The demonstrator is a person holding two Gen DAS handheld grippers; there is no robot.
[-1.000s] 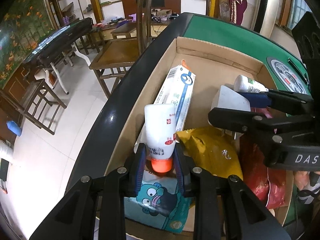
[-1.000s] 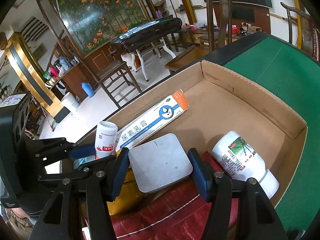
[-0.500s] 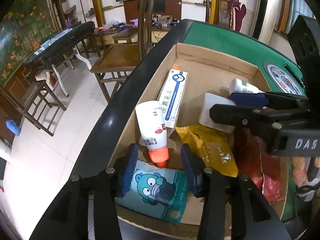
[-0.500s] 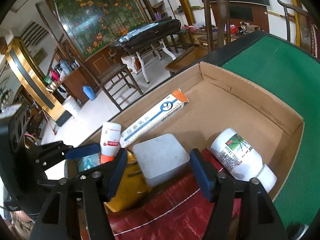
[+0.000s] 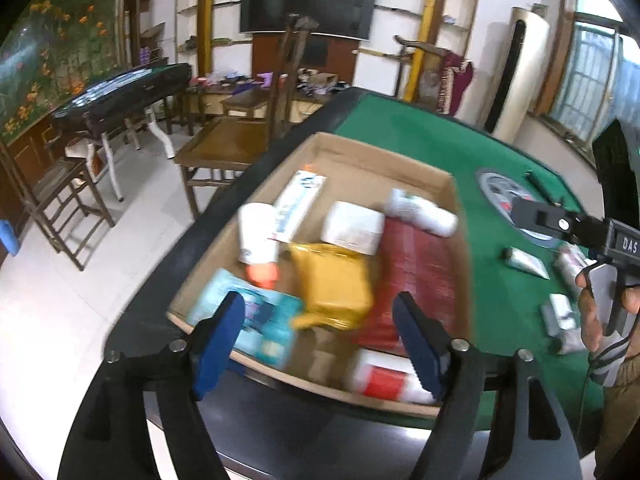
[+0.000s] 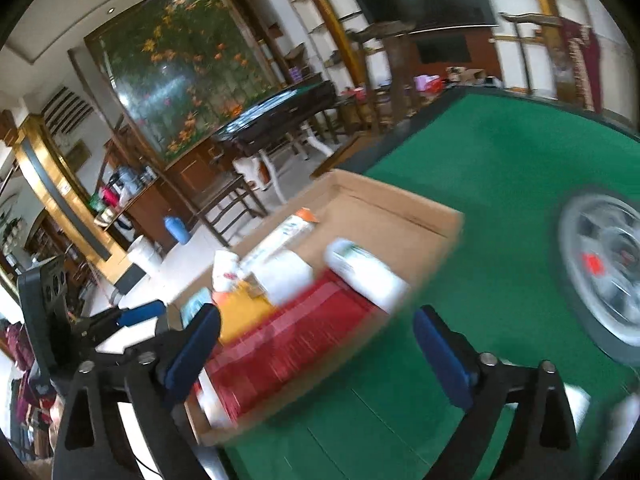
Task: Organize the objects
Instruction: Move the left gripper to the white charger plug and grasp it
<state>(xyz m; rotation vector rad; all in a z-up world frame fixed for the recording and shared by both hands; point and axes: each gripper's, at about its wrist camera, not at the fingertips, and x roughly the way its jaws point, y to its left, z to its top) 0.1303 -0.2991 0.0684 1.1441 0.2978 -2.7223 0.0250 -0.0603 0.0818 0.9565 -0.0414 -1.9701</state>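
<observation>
Box (image 5: pixel 456 216) front w/ red-white pack (image 5: pixel 384 376) only in left view; both tongs (image 5: pixel 320 344) (image 6: pixel 316 356) apart, empty.

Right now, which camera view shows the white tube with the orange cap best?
The left wrist view: the white tube lies whole in the cardboard box, orange cap towards the camera, though blurred. The right wrist view shows only part of it, small and smeared.

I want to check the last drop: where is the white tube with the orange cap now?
In the left wrist view the white tube with the orange cap lies in the cardboard box, near its left wall, between the long white carton and the teal packet.
</observation>
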